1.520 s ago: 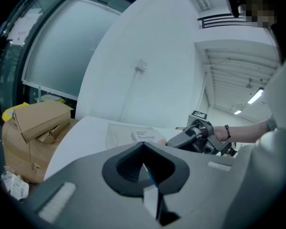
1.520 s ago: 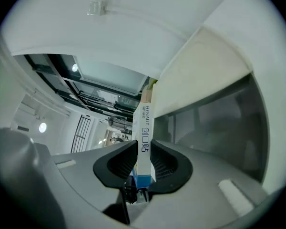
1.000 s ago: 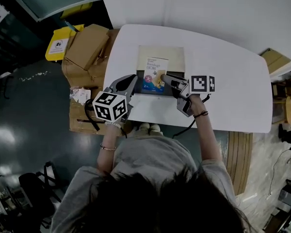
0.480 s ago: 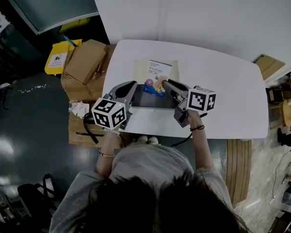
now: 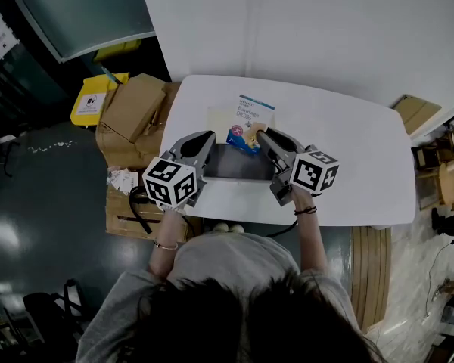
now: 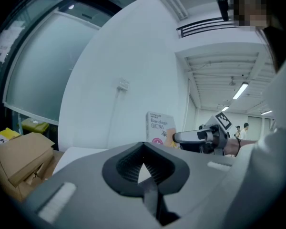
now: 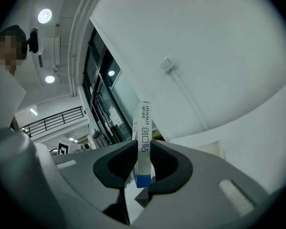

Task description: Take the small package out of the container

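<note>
The small package (image 5: 251, 123), a white and blue bandage box, stands upright above the far edge of the container (image 5: 231, 165), a shallow dark tray with a beige flap behind it. My right gripper (image 5: 261, 134) is shut on the package's lower end; in the right gripper view the package (image 7: 144, 142) sits edge-on between the pads. My left gripper (image 5: 206, 138) is at the container's left edge with its jaws together on what looks like the thin wall. From the left gripper view I see the package (image 6: 160, 128) and the right gripper (image 6: 190, 136) beyond my left gripper (image 6: 144, 168).
The white table (image 5: 348, 142) ends just in front of the container. Cardboard boxes (image 5: 136, 89) and a yellow bag (image 5: 91, 74) are piled on the floor to the left, over a wooden pallet (image 5: 125, 195). A white wall rises behind the table.
The package has risen out of the container in the right gripper and now stands higher and farther back. The left gripper has stayed at the container's left edge.
</note>
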Action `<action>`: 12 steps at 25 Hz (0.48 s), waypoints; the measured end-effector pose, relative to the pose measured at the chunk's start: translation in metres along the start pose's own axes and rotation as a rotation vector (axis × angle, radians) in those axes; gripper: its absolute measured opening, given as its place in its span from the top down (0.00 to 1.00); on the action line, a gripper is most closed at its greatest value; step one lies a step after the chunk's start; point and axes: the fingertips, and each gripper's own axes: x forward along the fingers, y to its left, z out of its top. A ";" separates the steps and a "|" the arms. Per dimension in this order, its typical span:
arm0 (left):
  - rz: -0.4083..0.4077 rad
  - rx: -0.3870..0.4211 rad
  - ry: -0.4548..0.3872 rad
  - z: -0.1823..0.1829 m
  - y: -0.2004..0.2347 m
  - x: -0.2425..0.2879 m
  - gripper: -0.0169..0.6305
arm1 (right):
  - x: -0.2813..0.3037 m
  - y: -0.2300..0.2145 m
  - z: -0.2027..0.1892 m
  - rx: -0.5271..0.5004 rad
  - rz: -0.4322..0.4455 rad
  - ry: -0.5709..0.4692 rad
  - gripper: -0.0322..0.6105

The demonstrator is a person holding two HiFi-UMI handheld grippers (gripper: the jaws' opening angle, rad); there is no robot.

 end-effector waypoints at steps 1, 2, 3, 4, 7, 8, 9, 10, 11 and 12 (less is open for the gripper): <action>-0.001 0.003 -0.004 0.002 0.000 0.000 0.99 | -0.001 0.001 0.003 -0.013 -0.001 -0.010 0.79; -0.002 0.007 -0.008 0.004 -0.001 0.000 0.99 | -0.002 0.002 0.006 -0.026 -0.003 -0.019 0.79; -0.002 0.011 -0.013 0.007 -0.001 0.000 0.99 | -0.003 0.002 0.008 -0.040 -0.005 -0.028 0.79; -0.003 0.014 -0.017 0.009 -0.001 0.001 0.99 | -0.004 0.003 0.011 -0.053 -0.007 -0.036 0.79; -0.004 0.025 -0.030 0.015 -0.002 0.000 0.99 | -0.007 0.006 0.018 -0.086 -0.011 -0.059 0.79; -0.005 0.029 -0.034 0.017 -0.003 0.000 0.99 | -0.008 0.007 0.021 -0.094 -0.012 -0.065 0.79; -0.006 0.032 -0.038 0.019 -0.003 0.000 0.99 | -0.009 0.009 0.023 -0.101 -0.012 -0.072 0.79; -0.007 0.036 -0.041 0.021 -0.004 -0.001 0.99 | -0.011 0.010 0.026 -0.108 -0.012 -0.080 0.79; -0.007 0.040 -0.045 0.023 -0.005 -0.001 0.99 | -0.012 0.011 0.029 -0.118 -0.013 -0.087 0.79; -0.007 0.044 -0.050 0.025 -0.005 -0.001 0.99 | -0.013 0.013 0.031 -0.128 -0.014 -0.094 0.79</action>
